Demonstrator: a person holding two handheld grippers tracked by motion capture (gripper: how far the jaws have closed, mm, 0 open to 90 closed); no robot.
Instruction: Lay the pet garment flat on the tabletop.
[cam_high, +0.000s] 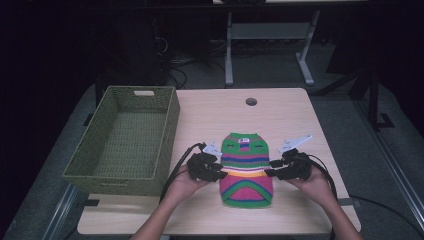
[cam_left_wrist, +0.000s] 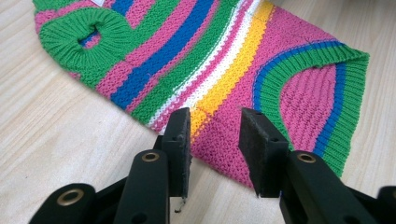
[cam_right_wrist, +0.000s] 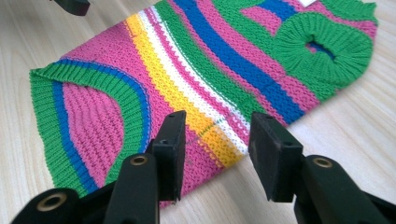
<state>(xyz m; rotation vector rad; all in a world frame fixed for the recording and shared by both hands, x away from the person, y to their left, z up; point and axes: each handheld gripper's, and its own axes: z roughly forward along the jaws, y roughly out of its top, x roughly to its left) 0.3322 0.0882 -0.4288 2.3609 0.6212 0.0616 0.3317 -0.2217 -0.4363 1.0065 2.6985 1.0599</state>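
A big wooden table (cam_high: 280, 107) is sitting under everything. On its left side a green woven basket (cam_high: 165, 125) is standing, well apart from the other things.

In the middle of the table, near the person's edge, a small knitted sweater (cam_high: 246, 170) is lying flat. It is showing stripes of green, pink, blue, white and yellow. Its neck end is pointing away from the person, and a little white label is sitting there.

The left gripper (cam_high: 218, 173) is resting at the sweater's left edge, by the yellow stripe. In the left gripper view its jaws are standing apart, with the sweater's edge (cam_left_wrist: 219, 135) lying between them and not squeezed.

The right gripper (cam_high: 270, 173) is resting at the sweater's right edge, by the same stripe. In the right gripper view its jaws are standing apart too, with the yellow and white stripes (cam_right_wrist: 215, 128) running between them.

A round green sleeve hole (cam_left_wrist: 88, 37) is lying on each side.
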